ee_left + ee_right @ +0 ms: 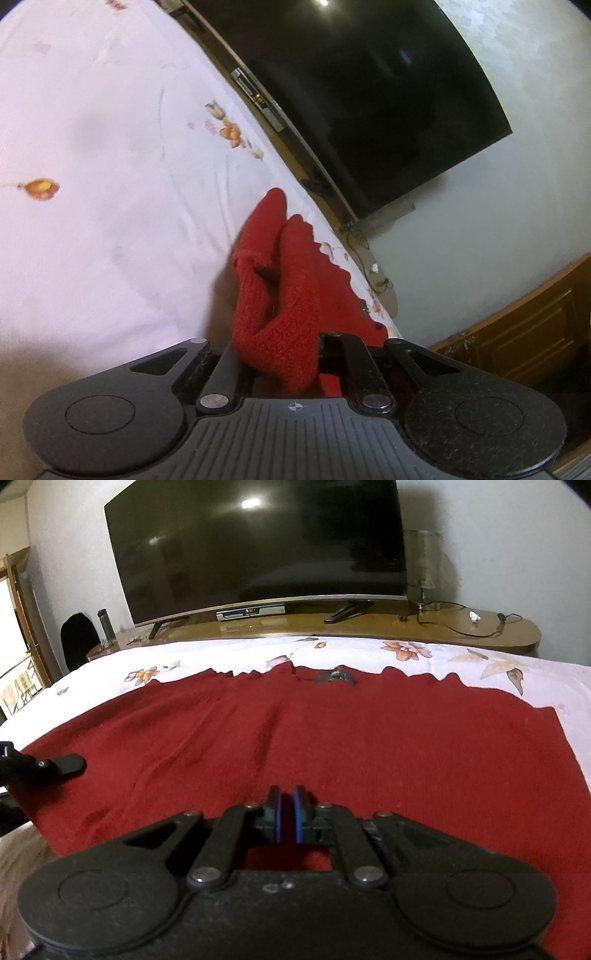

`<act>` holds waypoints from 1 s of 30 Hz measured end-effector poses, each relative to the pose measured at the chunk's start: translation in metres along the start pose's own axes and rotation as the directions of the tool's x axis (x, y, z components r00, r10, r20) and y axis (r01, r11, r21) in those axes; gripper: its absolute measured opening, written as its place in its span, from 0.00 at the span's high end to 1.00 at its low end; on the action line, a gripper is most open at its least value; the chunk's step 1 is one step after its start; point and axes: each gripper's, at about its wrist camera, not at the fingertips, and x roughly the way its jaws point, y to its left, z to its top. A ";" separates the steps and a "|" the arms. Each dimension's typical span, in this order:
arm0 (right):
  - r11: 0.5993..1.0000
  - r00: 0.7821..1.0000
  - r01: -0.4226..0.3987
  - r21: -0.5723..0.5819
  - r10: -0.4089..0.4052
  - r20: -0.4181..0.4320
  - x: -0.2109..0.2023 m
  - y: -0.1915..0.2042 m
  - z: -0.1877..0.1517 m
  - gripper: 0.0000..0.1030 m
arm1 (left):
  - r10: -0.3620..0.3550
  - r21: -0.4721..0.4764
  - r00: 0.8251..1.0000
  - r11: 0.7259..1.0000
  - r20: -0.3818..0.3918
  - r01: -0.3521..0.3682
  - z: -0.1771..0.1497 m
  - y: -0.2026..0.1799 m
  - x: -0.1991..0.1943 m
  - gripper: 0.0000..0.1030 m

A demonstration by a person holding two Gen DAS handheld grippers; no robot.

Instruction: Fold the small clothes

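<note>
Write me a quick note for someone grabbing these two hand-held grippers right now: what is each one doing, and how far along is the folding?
Left hand-held gripper: shut on a bunched edge of the red knit garment, lifted off the floral bedsheet.
Right hand-held gripper: blue pads nearly together with a thin gap and nothing between them, low over the garment's near edge.
Garment: mostly spread flat on the bed, scalloped edge toward the TV.
Done: left edge gripped and raised.
Left: probably carry that edge across for the first fold, then finish folding. No completed fold is visible yet.
</note>
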 end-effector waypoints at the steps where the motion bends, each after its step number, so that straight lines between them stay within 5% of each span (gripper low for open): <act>1: 1.000 1.000 0.000 0.007 0.000 0.001 0.002 0.000 0.000 0.93 | -0.003 0.015 1.000 1.000 0.000 0.003 0.002 -0.005 -0.001 0.92; 11: 0.982 0.997 -0.071 0.174 0.071 0.006 0.002 -0.021 -0.004 0.93 | -0.209 0.106 0.978 0.972 -0.011 0.209 0.019 -0.079 -0.002 0.92; 18: 0.942 0.989 -0.140 0.304 0.146 0.002 0.004 -0.042 -0.004 0.96 | -0.384 0.225 0.885 0.867 -0.264 0.444 -0.018 -0.160 0.047 0.92; 20: 0.877 0.981 -0.182 0.445 0.194 0.020 -0.006 -0.068 -0.005 0.95 | -0.365 0.252 0.860 0.849 -0.356 0.464 -0.039 -0.175 0.069 0.92; 23: 0.748 0.985 -0.168 0.642 0.108 0.132 -0.048 -0.126 -0.031 0.86 | -0.258 0.305 0.835 0.846 -0.487 0.438 -0.076 -0.183 0.104 0.92; 25: 0.673 0.983 -0.162 0.722 0.050 0.174 -0.079 -0.163 -0.054 0.82 | -0.124 0.367 0.806 0.843 -0.578 0.393 -0.111 -0.183 0.132 0.91; 27: 0.640 0.982 -0.150 0.754 0.009 0.188 -0.106 -0.188 -0.069 0.76 | -0.052 0.433 0.808 0.823 -0.587 0.368 -0.134 -0.181 0.139 0.89; 28: 0.635 0.981 -0.159 0.756 0.012 0.196 -0.115 -0.194 -0.073 0.73 | -0.061 0.455 0.820 0.807 -0.569 0.376 -0.138 -0.184 0.132 0.69; 29: 0.634 0.979 -0.165 0.756 0.016 0.201 -0.123 -0.199 -0.076 0.54 | -0.084 0.443 0.812 0.804 -0.577 0.398 -0.137 -0.186 0.126 0.52; 30: 0.641 0.981 -0.148 0.753 -0.004 0.196 -0.131 -0.200 -0.076 0.45 | -0.111 0.421 0.801 0.803 -0.589 0.421 -0.135 -0.189 0.117 0.22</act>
